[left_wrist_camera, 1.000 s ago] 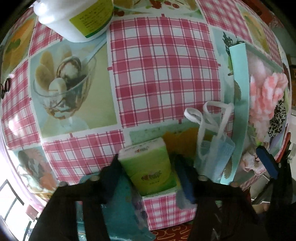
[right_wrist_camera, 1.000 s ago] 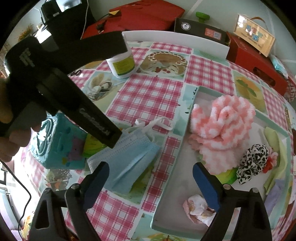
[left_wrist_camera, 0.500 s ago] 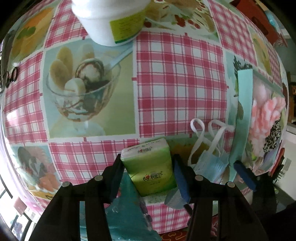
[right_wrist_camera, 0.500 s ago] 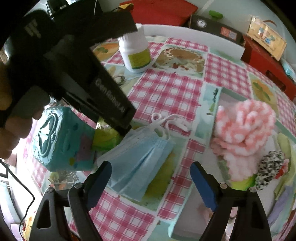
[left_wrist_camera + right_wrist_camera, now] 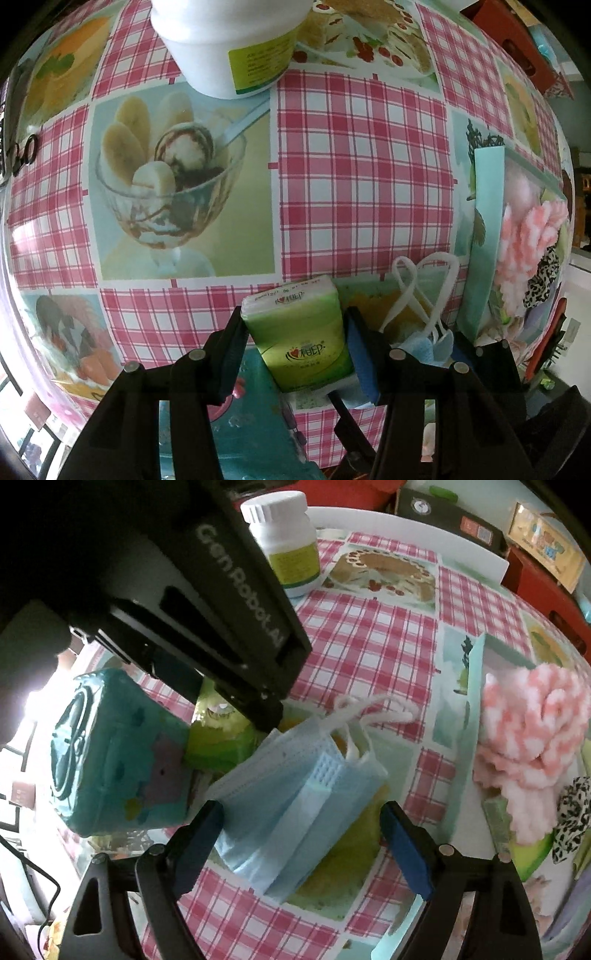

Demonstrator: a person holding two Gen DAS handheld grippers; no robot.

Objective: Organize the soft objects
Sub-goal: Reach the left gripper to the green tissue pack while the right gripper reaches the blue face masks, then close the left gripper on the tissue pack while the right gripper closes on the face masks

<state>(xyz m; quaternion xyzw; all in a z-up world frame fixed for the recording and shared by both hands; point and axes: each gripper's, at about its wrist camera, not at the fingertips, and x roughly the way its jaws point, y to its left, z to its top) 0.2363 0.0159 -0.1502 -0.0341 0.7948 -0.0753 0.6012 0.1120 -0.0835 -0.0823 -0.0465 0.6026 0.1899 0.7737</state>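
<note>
Left gripper [image 5: 295, 339] had its fingers clamped on both sides of the green tissue pack [image 5: 299, 332], pack standing tilted just above the table [image 5: 362, 177]. Teal pouch [image 5: 110, 757] sat right under it at 6 o'clock. Right gripper [image 5: 301, 843] was wide open, gripping nothing; I had it hovering over the blue masks [image 5: 295, 797], fingers straddling the stack, contact unclear. Masks lay flat, ear loops pointing to 1 o'clock. Tray [image 5: 476, 686] was at 3 o'clock, holding the pink fluffy cloth [image 5: 535, 723] and a leopard scrunchie [image 5: 572, 819]. White bottle [image 5: 288, 539] stood at 12.
</note>
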